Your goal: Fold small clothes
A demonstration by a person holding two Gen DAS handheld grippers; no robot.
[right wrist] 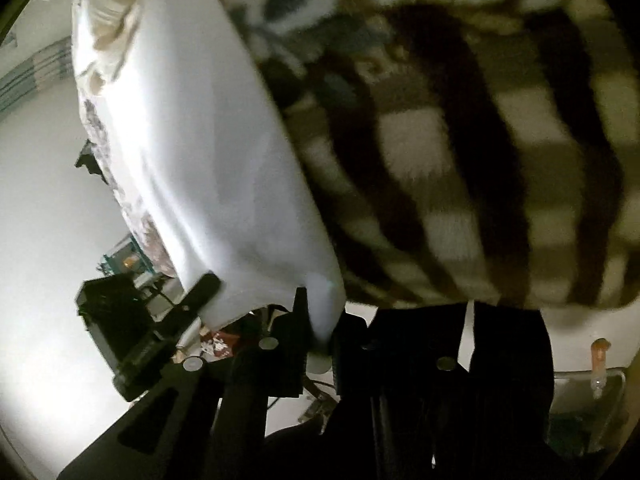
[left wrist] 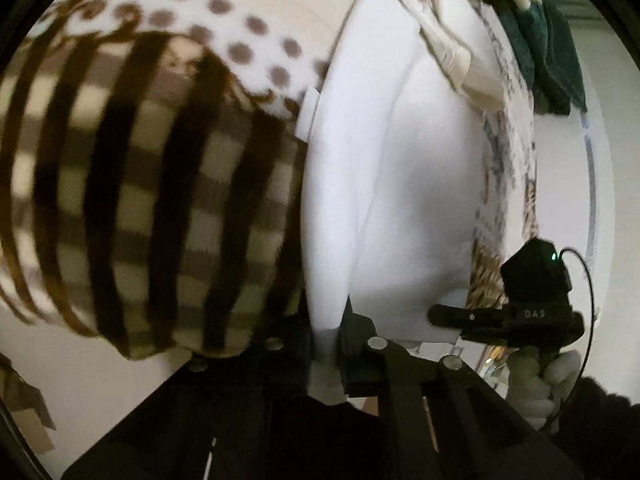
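A small white garment (left wrist: 400, 184) is held up in the air, stretched between both grippers. My left gripper (left wrist: 326, 344) is shut on one bottom corner of it. My right gripper (right wrist: 320, 340) is shut on the other corner; the garment also fills the right wrist view (right wrist: 208, 168). In the left wrist view the right gripper (left wrist: 516, 316) shows at the lower right, with a white-gloved hand (left wrist: 536, 380) on it. In the right wrist view the left gripper (right wrist: 160, 320) shows at the lower left.
A brown-and-cream checked blanket (left wrist: 152, 200) with a dotted part lies behind the garment, also in the right wrist view (right wrist: 480, 160). Cream clothes (left wrist: 440, 40) and dark green cloth (left wrist: 548, 48) lie beyond. A white surface (right wrist: 44, 240) lies to the left.
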